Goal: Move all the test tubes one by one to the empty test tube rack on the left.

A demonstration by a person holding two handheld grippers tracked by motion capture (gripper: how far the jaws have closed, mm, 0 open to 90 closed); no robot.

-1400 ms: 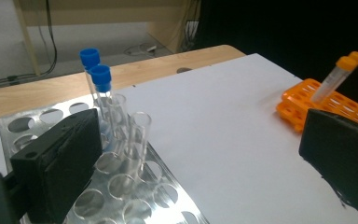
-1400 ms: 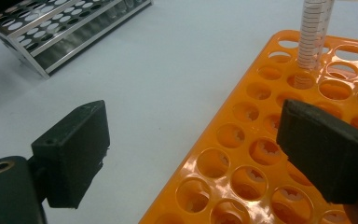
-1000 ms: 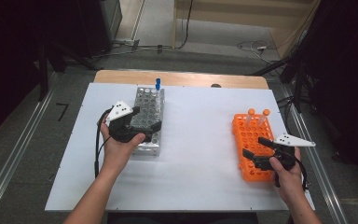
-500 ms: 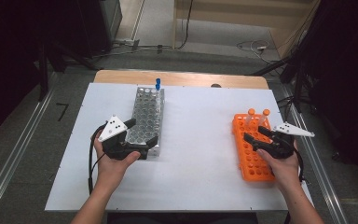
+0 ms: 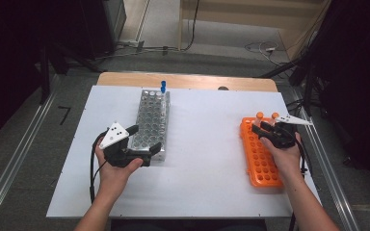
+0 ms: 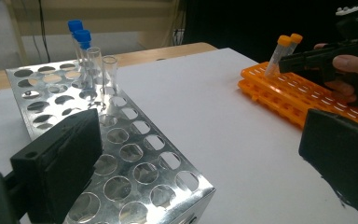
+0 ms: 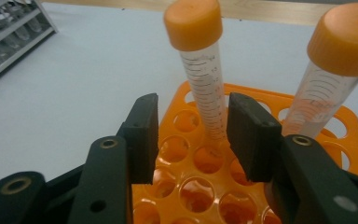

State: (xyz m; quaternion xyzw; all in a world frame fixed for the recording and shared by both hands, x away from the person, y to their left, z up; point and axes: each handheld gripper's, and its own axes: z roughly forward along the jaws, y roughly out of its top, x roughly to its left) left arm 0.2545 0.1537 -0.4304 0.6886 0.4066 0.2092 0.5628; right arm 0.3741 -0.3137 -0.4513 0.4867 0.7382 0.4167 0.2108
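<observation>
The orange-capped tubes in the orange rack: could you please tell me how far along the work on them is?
Done: nothing visibly moved; two orange-capped tubes stand in the orange rack. In hand: the right claw has just been closing around one tube, not yet pressing; the left claw straddles the metal rack. Left: gripping and lifting.

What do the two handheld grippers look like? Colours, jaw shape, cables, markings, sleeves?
Both are black. The left gripper carries a pale three-cornered plate with dark dots on top, and a black cable loops down from it beside the wrist. The right gripper has a similar pale plate. Jaws are flat, blocky black pads on black arms with brass-ringed pivot holes, clear in the right gripper view. Forearms are bare, no sleeves showing.
</observation>
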